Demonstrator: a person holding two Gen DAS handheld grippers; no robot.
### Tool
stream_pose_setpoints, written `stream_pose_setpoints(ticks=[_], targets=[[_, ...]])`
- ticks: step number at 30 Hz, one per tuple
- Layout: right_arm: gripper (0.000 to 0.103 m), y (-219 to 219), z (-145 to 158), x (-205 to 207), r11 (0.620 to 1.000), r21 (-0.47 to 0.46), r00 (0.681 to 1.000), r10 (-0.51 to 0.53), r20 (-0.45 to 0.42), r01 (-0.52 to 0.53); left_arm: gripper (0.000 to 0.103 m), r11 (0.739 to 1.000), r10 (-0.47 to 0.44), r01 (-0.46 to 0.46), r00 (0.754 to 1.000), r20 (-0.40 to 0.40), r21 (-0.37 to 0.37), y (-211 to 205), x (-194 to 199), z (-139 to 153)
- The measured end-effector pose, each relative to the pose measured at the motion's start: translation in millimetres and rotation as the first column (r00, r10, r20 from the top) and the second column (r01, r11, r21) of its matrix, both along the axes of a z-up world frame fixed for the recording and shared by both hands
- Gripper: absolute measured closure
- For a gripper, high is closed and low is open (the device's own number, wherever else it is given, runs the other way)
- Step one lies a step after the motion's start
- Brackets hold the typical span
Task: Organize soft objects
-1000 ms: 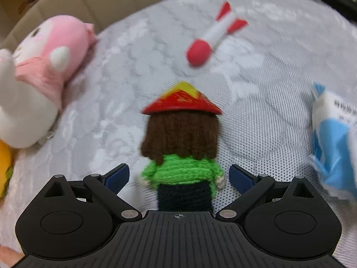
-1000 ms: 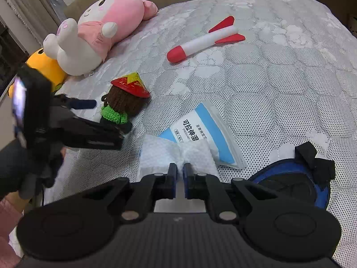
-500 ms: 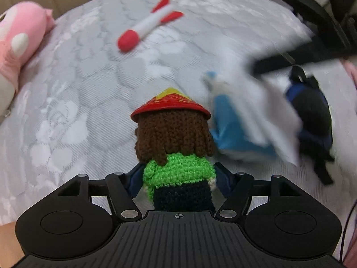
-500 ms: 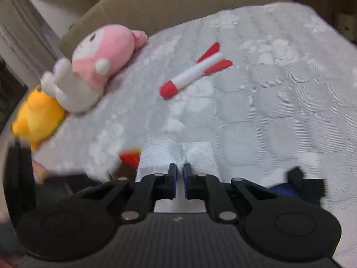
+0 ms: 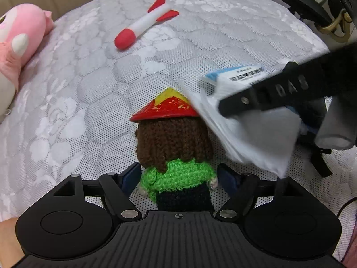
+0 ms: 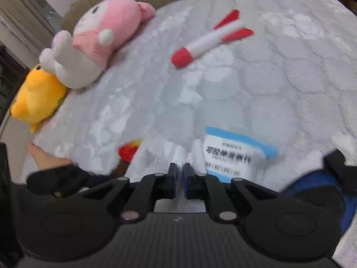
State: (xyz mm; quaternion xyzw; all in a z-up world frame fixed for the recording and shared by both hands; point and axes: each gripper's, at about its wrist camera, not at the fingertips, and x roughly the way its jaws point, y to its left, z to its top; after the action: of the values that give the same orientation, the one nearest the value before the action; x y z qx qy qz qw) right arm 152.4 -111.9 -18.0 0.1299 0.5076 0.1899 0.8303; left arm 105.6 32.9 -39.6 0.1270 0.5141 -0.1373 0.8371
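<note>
The bed cover (image 5: 93,71) is pale grey, quilted in hexagons with white flower prints and a fine dotted mesh. The crochet doll (image 5: 176,154) has a red hat with a yellow tip, brown hair, a bright green top and a dark navy bottom. The rocket (image 5: 145,23) is white with a red nose and red fins. One plush (image 6: 98,38) is pink and white; the plush (image 6: 38,98) beside it is orange-yellow. The tissue pack (image 6: 234,154) is white with light blue edges and dark print. Both tools (image 5: 178,178) (image 6: 179,178) are black with blue pads.
</note>
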Motion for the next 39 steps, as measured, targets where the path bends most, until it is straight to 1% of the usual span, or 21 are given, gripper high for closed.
stream_pose_setpoints(ticks=[3,8,11,14,17,18,20,21,23,24,25,27,29,31,32,34,35,36,37,38,39], targets=[[0.096,-9.3,-2.2,-4.1,1.000,-0.017,1.000,-0.015,-0.008,0.015,0.019,1.000,-0.006,0.006,1.000,-0.002,-0.004,-1.0,0.4,0.6],[0.096,-13.0,1.8,-8.1,1.000,0.004,1.000,-0.011,-0.011,0.011,0.016,1.000,-0.009,0.009,1.000,-0.014,-0.003,-1.9,1.7,0.8],[0.096,-11.0,9.5,-8.8,0.997,0.079,1.000,-0.007,-0.017,0.008,0.015,1.000,-0.004,0.004,1.000,-0.024,-0.007,-1.1,2.5,0.8],[0.096,-9.5,18.0,-9.3,0.977,0.213,0.999,0.014,-0.033,-0.006,0.013,1.000,0.010,-0.011,0.999,-0.039,-0.021,2.7,3.7,1.2],[0.096,-1.2,11.5,-10.2,0.970,0.241,0.998,0.040,-0.054,-0.025,0.010,0.999,0.024,-0.025,0.998,-0.061,-0.024,6.2,3.6,1.0],[0.093,1.7,9.0,-10.6,0.969,0.246,0.997,0.048,-0.061,-0.032,0.010,0.999,0.027,-0.028,0.997,-0.069,-0.023,7.0,3.1,0.7],[0.087,8.6,5.3,-16.7,0.988,0.147,0.998,0.050,-0.027,-0.046,0.010,1.000,0.027,-0.028,0.996,-0.082,-0.012,7.2,1.3,0.5],[0.084,12.1,5.7,-22.5,0.996,0.069,0.998,0.057,0.012,-0.057,0.010,1.000,0.025,-0.026,0.996,-0.088,-0.009,8.3,0.2,1.4],[0.075,17.4,10.5,-38.0,0.993,-0.082,0.990,0.095,0.105,-0.086,0.010,1.000,0.022,-0.022,0.995,-0.101,-0.004,10.7,-1.8,3.2],[0.063,18.1,13.2,-46.0,0.986,-0.140,0.983,0.113,0.141,-0.094,0.010,1.000,0.025,-0.026,0.994,-0.109,-0.008,13.5,-2.1,4.3],[0.059,17.5,14.2,-52.6,0.981,-0.167,0.979,0.130,0.159,-0.103,0.009,0.999,0.034,-0.037,0.992,-0.121,-0.021,18.2,-1.7,6.0],[0.056,16.0,14.9,-64.5,0.972,-0.201,0.970,0.162,0.182,-0.125,0.009,0.997,0.067,-0.073,0.986,-0.154,-0.039,26.4,2.4,5.3],[0.057,20.8,8.9,-67.2,0.962,-0.236,0.964,0.186,0.189,-0.140,0.009,0.992,0.098,-0.110,0.978,-0.186,-0.055,34.7,6.5,4.4],[0.058,31.7,-1.9,-61.5,0.946,-0.283,0.958,0.215,0.191,-0.156,0.009,0.992,0.114,-0.124,0.974,-0.198,-0.039,39.5,9.4,-0.2],[0.058,37.5,-7.6,-58.2,0.937,-0.307,0.954,0.230,0.191,-0.165,0.009,0.991,0.112,-0.124,0.971,-0.210,-0.043,41.0,9.0,-1.8],[0.054,48.7,-21.0,-47.0,0.913,-0.346,0.947,0.281,0.155,-0.215,0.008,0.991,0.109,-0.124,0.967,-0.231,-0.050,45.0,5.7,-1.6],[0.054,52.3,-24.5,-44.3,0.904,-0.361,0.940,0.301,0.159,-0.228,0.008,0.991,0.107,-0.124,0.964,-0.242,-0.053,47.1,4.0,-1.4],[0.056,54.4,-24.6,-43.9,0.894,-0.378,0.931,0.322,0.171,-0.240,0.008,0.991,0.105,-0.124,0.962,-0.253,-0.057,49.1,2.3,-1.2],[0.071,56.2,-23.8,-43.9,0.882,-0.396,0.920,0.347,0.182,-0.254,0.007,0.991,0.103,-0.119,0.963,-0.249,-0.052,50.7,0.3,-0.2],[0.084,56.8,-23.3,-44.1,0.875,-0.413,0.912,0.359,0.199,-0.254,0.007,0.993,0.098,-0.112,0.965,-0.243,-0.046,52.6,-1.6,0.7],[0.098,55.7,-22.6,-42.9,0.872,-0.423,0.910,0.358,0.209,-0.246,0.006,0.993,0.098,-0.111,0.967,-0.237,-0.044,54.7,-2.3,0.8]])
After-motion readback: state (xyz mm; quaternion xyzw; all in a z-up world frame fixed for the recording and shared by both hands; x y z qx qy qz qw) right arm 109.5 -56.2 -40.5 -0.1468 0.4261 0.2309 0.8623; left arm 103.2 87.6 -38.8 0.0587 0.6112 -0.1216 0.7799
